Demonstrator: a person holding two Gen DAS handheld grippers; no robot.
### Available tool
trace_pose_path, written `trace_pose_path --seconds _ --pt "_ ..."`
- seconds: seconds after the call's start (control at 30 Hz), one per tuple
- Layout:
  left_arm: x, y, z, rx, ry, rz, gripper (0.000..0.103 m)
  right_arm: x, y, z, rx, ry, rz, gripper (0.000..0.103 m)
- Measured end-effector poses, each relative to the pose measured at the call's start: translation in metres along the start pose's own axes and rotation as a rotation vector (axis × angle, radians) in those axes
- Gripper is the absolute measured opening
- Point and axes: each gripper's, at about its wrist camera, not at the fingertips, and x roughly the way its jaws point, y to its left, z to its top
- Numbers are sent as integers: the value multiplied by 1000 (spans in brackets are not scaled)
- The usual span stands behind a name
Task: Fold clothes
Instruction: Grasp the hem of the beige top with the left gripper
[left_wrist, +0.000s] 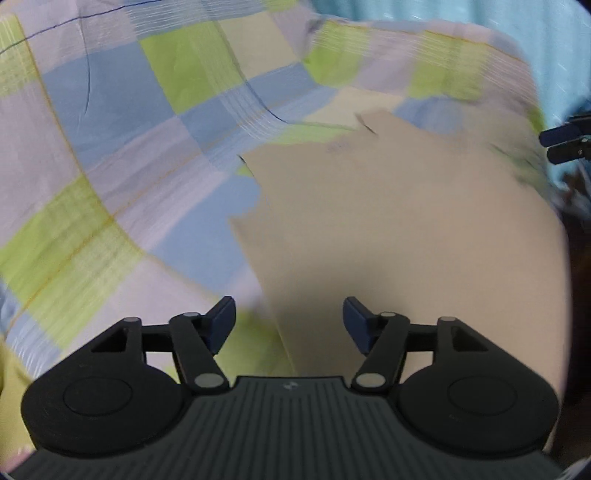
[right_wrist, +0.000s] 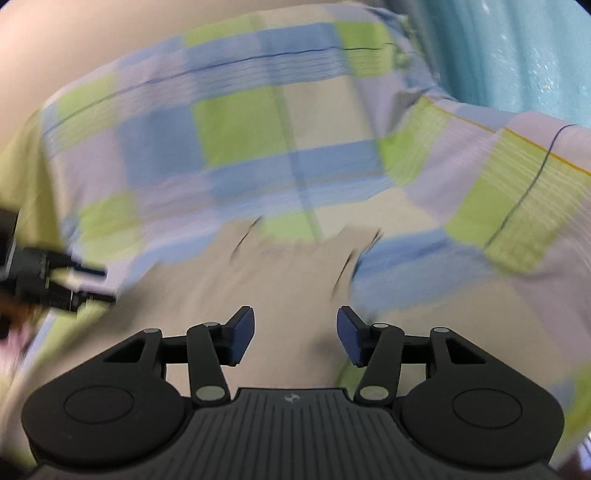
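Observation:
A checked garment (left_wrist: 155, 122) in blue, green, lilac and cream squares lies spread out and fills the left and far side of the left wrist view. The right wrist view shows the same checked garment (right_wrist: 266, 122) across its middle, blurred by motion. My left gripper (left_wrist: 289, 321) is open above the garment's near edge, where it meets a plain beige surface (left_wrist: 406, 229). Nothing sits between its pads. My right gripper (right_wrist: 295, 334) is open too, over the beige surface (right_wrist: 291, 280) just short of the cloth, and it holds nothing. Each gripper shows at the edge of the other's view: the right gripper (left_wrist: 565, 142) and the left gripper (right_wrist: 74, 284).
A turquoise curtain or sheet (right_wrist: 517, 55) hangs behind the garment at the far right, and the same turquoise fabric (left_wrist: 480, 11) runs along the top of the left wrist view. A dark area (left_wrist: 580, 277) lies past the beige surface's right edge.

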Motion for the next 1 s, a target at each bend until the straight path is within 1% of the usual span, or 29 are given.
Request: trace_pose_path --seconds 0.07,0.2,0.27,0.37,0.5,0.63,0.73,0.8,0.83,0.87,0.9,0.93,0.97,1.0 --pt "-26 -16 -24 59 -22 -3 61 -20 19 -28 -42 30 18 55" --pt "-74 -48 -75 349 -84 25 62 -42 54 -82 -134 136 22 57" --pt "-93 -60 -98 477 -85 36 62 -48 67 -102 -154 173 42 57" --pt "-105 -79 -126 664 -40 22 62 -54 86 -122 -189 211 61 57" --pt "-93 -93 -145 794 -19 36 62 -55 105 -122 -210 198 75 60" --pt "-80 -106 -150 907 -67 67 64 -52 117 -114 -227 173 69 61" --pt "-71 -113 -147 960 -109 94 65 -51 121 -111 -241 158 47 66" --pt "-67 -119 -148 1000 -142 120 67 -50 120 -113 -235 158 34 67" --pt "-66 -121 -149 1018 -154 133 66 -49 120 -115 -232 160 26 67" --pt "-65 -122 -148 1029 -160 141 62 -50 120 -117 -230 162 20 67" --pt "-64 -124 -147 1038 -151 140 43 -51 119 -119 -231 165 18 67" --pt "-62 -125 -146 1046 -130 142 20 -52 119 -122 -240 166 16 67" --pt "-61 -124 -146 1057 -112 143 15 -54 121 -125 -256 165 13 67" --pt "-62 -124 -144 1055 -104 135 14 -56 124 -128 -278 161 12 67"
